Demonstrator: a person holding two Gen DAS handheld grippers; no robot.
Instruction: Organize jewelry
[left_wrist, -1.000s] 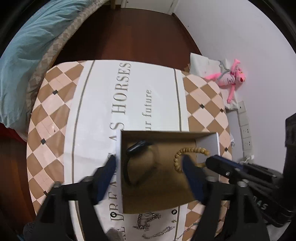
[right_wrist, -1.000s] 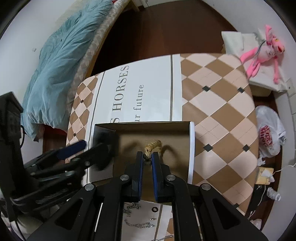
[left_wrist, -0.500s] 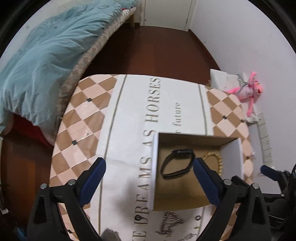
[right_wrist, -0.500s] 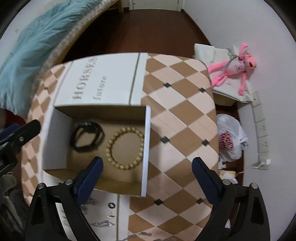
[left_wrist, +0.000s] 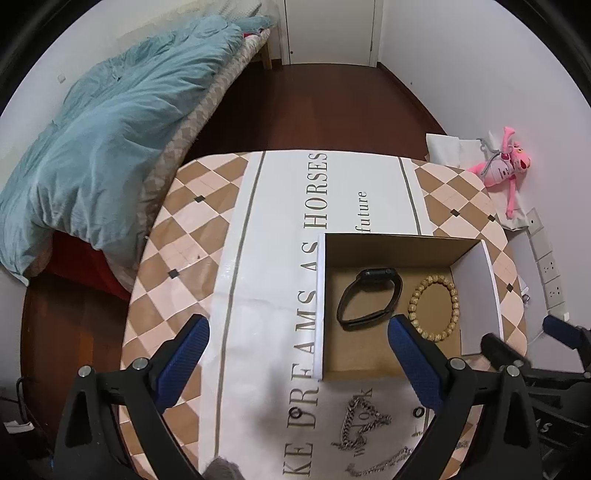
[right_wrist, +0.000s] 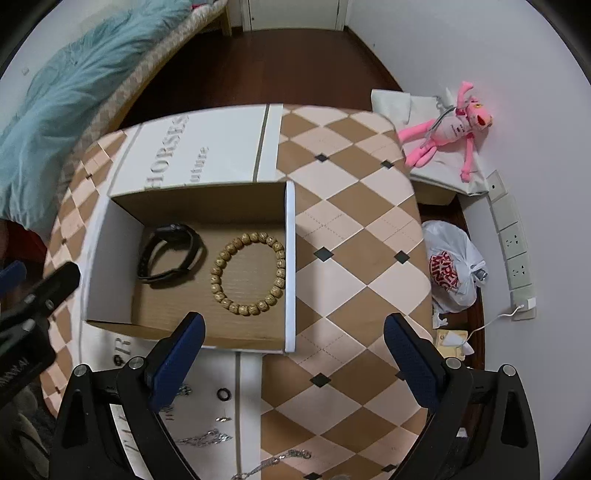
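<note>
An open cardboard box sits on the table. Inside lie a black watch band and a wooden bead bracelet, side by side. My left gripper is open and empty, held above the box's near left corner. My right gripper is open and empty, above the box's near right corner. Silver chains and small dark rings lie on the white cloth in front of the box.
The round table has a checkered cover and a white printed cloth. A bed with a teal duvet stands to the left. A pink plush toy and a plastic bag lie on the floor to the right.
My right gripper opened, leaving the bead bracelet in the box, and drew back and up. My left gripper also lifted back from the box, still open.
</note>
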